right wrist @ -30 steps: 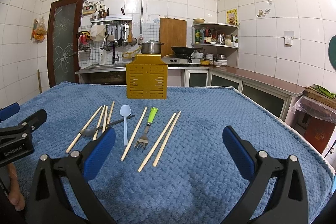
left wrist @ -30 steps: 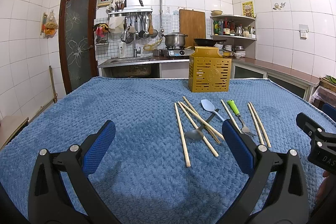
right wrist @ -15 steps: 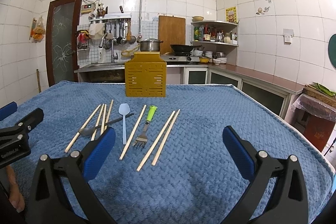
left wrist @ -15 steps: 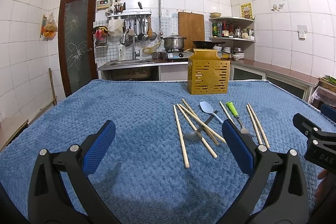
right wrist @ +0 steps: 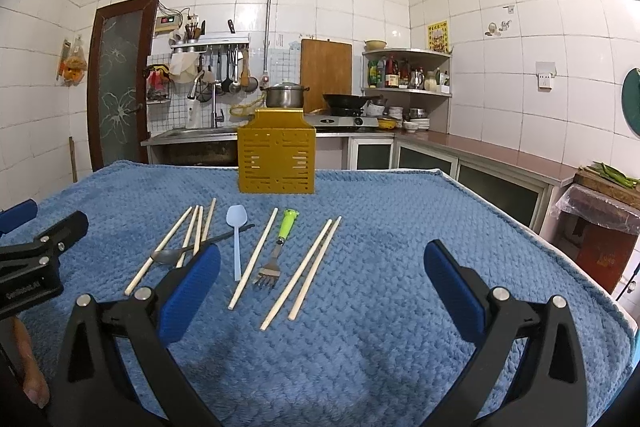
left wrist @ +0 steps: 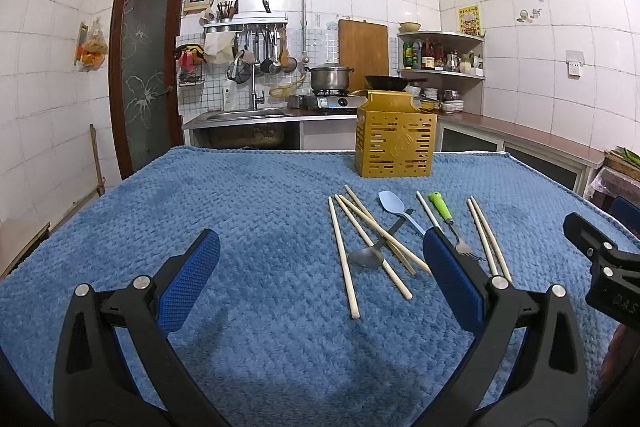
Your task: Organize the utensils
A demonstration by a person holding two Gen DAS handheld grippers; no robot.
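- Left hand-held gripper (left wrist: pixel 320 283): jaws spread wide, nothing between the blue pads (left wrist: pixel 188 287), hovering over the near part of the blue towel (left wrist: pixel 240 211) covering the tabletop.
- Right hand-held gripper (right wrist: pixel 322 291): also wide open, empty, hovering above the towel near the utensil row.
- Left hand-held gripper also visible at the left edge of the right wrist view (right wrist: pixel 36 259), just left of the utensils.
- Gold slotted utensil holder (right wrist: pixel 276 157): upright at the far middle of the towel, well apart from both grippers; pale sticks visible through its slots, contents otherwise hard to tell.
- Utensils lying loose in a row on the towel, between holder and grippers.
- Leftmost: cluster of wooden chopsticks (right wrist: pixel 188 239), some crossing one another.
- Metal spoon (right wrist: pixel 168 255): lying across that cluster, dark handle pointing right and far, bowl at the near left.
- Light blue plastic spoon (right wrist: pixel 237 227): just right of the cluster, bowl at the far end, touching the metal spoon's handle tip.
- Single chopstick (right wrist: pixel 254 259): right of the blue spoon.
- Fork with green handle (right wrist: pixel 280 243): right of the single chopstick, tines toward the near side.
- Pair of chopsticks (right wrist: pixel 308 267): rightmost, side by side, angled.
- Background: kitchen counter with pot (right wrist: pixel 284 95) and wok (right wrist: pixel 346 101) on the stove, behind the tabletop.
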